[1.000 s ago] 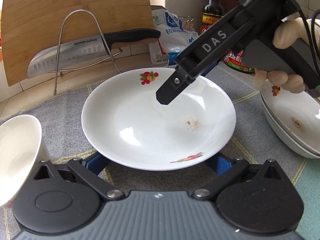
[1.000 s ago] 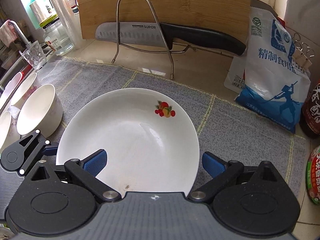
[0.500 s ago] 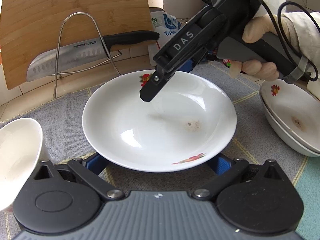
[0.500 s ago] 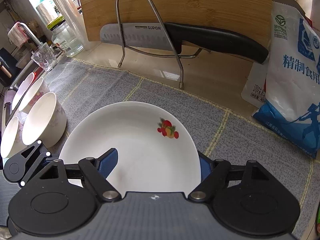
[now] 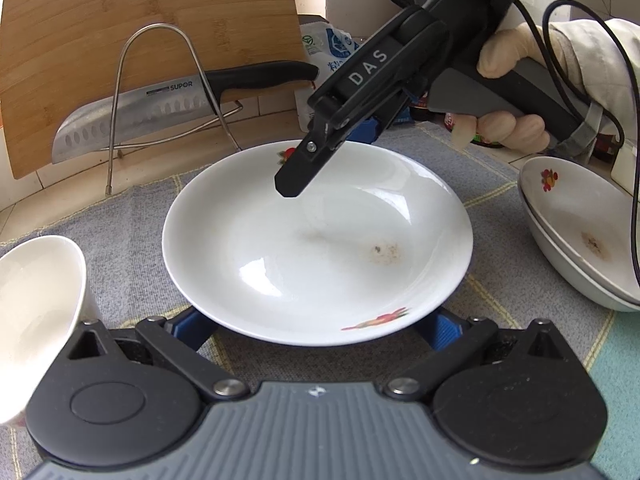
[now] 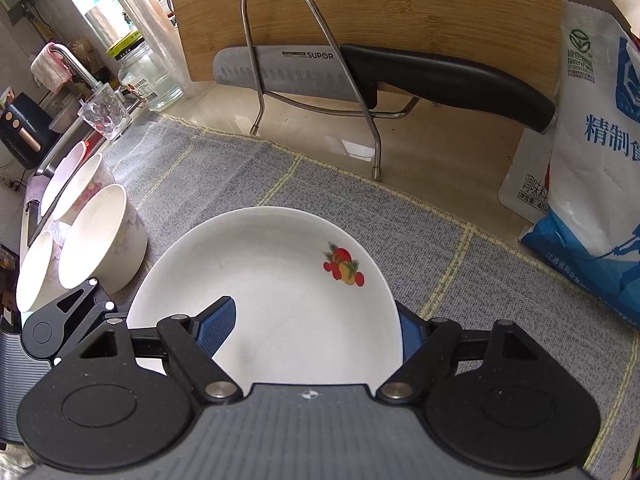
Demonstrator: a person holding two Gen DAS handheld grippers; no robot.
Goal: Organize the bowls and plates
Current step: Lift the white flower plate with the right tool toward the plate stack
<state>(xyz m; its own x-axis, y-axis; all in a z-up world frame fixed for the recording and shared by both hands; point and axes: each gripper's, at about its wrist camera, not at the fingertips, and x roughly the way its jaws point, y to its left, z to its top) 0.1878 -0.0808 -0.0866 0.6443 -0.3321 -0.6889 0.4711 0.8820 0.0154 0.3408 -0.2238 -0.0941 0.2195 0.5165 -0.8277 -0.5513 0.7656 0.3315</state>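
Note:
A white plate with fruit prints point(image 5: 316, 248) lies on the grey mat, also in the right wrist view point(image 6: 280, 300). My left gripper point(image 5: 316, 326) is open, its blue pads under the plate's near edge. My right gripper point(image 6: 316, 324) straddles the plate's rim, one blue pad point(image 6: 218, 322) inside the plate and the other outside below the rim; it is open. Seen from the left wrist view, it point(image 5: 296, 178) hovers over the plate's far side. Two stacked plates point(image 5: 580, 236) sit at the right. White bowls point(image 6: 100, 236) stand at the left, one in the left wrist view point(image 5: 36, 304).
A bamboo cutting board point(image 6: 360, 8) leans at the back with a knife point(image 6: 360, 70) on a wire stand point(image 6: 312, 52). A salt bag point(image 6: 592, 180) stands at the right. A glass point(image 6: 105, 114), jar point(image 6: 146, 74) and tap point(image 6: 68, 60) are at the far left.
My right gripper has moved forward and left over the plate and its jaws have narrowed around the rim. The left gripper and the plate have stayed put.

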